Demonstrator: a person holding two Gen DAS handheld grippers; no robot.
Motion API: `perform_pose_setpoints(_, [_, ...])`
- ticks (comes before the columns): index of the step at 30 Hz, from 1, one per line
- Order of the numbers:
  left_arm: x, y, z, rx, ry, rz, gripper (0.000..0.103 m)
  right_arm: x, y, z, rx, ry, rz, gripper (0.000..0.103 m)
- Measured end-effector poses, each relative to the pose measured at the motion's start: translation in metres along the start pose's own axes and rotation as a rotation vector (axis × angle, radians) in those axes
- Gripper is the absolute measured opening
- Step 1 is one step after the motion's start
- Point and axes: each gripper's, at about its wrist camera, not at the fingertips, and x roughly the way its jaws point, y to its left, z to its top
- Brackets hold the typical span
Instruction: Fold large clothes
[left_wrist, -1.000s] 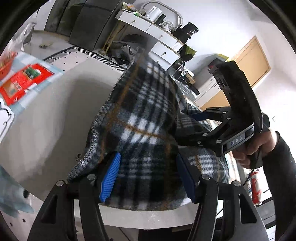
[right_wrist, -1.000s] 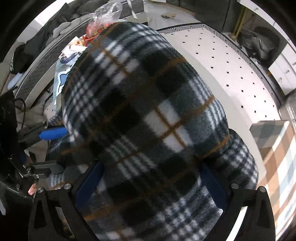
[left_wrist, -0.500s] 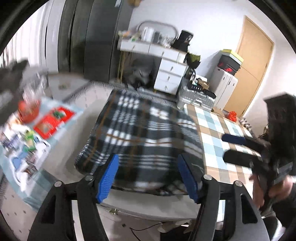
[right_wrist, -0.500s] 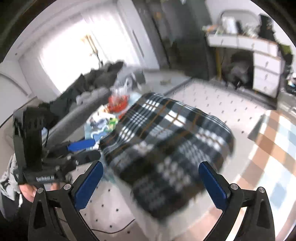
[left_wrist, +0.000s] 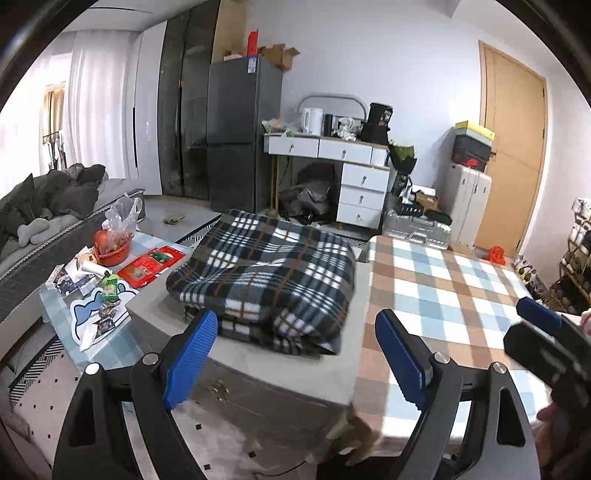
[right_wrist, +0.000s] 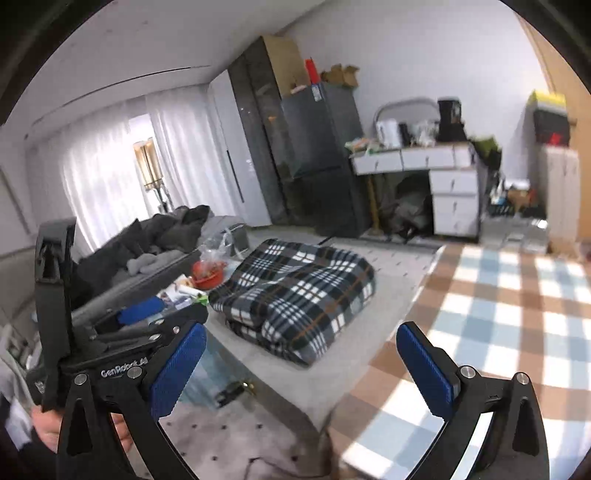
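Note:
A dark plaid fleece garment (left_wrist: 266, 277) lies folded in a thick stack on the grey table (left_wrist: 258, 365); it also shows in the right wrist view (right_wrist: 299, 291). My left gripper (left_wrist: 295, 354) is open and empty, held back from the table's near edge. My right gripper (right_wrist: 301, 365) is open and empty, also pulled back from the garment. The right gripper's body shows at the right of the left wrist view (left_wrist: 546, 343). The left gripper's body shows at the left of the right wrist view (right_wrist: 110, 332).
A checked tablecloth (left_wrist: 443, 291) covers the table part to the right of the garment. A low side table (left_wrist: 92, 291) at the left holds a red bowl (left_wrist: 110, 251), papers and packets. A sofa (left_wrist: 44, 206), fridge (left_wrist: 240, 136) and white desk (left_wrist: 332, 166) stand behind.
Both grippers let go of the plaid garment and pulled back and up from the table. The garment now lies folded on the grey table.

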Motion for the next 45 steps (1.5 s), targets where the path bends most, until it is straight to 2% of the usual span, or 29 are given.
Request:
perform_pose_setpoints(2, [-0.009,0.001,-0.002,-0.013,-0.021,-0.003,0.085,-0.016,0.007,-0.011,-0.006,-0.028,0.011,0.103])
perform_pose_setpoints(6, [-0.033,0.002,-0.010,-0.012,-0.091,-0.002,0.085,-0.037,0.020,-0.028,-0.059,-0.096,-0.054,0.103])
perform_pose_setpoints(8, [-0.039,0.002,-0.012,0.011,-0.106,0.005,0.095,-0.043,0.026,-0.035,-0.082,-0.121,-0.057,0.103])
perform_pose_setpoints(14, [-0.055,0.002,-0.019,0.063,-0.177,0.018,0.097,-0.061,0.027,-0.052,-0.033,-0.180,-0.042,0.103])
perform_pose_setpoints(17, [-0.054,0.006,-0.020,0.052,-0.182,0.001,0.097,-0.065,0.029,-0.056,-0.016,-0.184,-0.020,0.103])
perform_pose_setpoints(21, [-0.053,0.008,-0.024,0.050,-0.202,0.020,0.097,-0.068,0.040,-0.059,-0.055,-0.202,-0.042,0.103])
perform_pose_setpoints(27, [-0.051,0.008,-0.029,0.060,-0.209,0.036,0.097,-0.070,0.048,-0.056,-0.059,-0.247,-0.017,0.103])
perform_pose_setpoints(31, [-0.055,0.007,-0.031,0.074,-0.234,0.060,0.097,-0.067,0.050,-0.056,-0.044,-0.241,0.003,0.103])
perform_pose_setpoints(45, [-0.059,0.004,-0.035,0.074,-0.212,0.081,0.098,-0.070,0.052,-0.062,-0.030,-0.232,0.053,0.103])
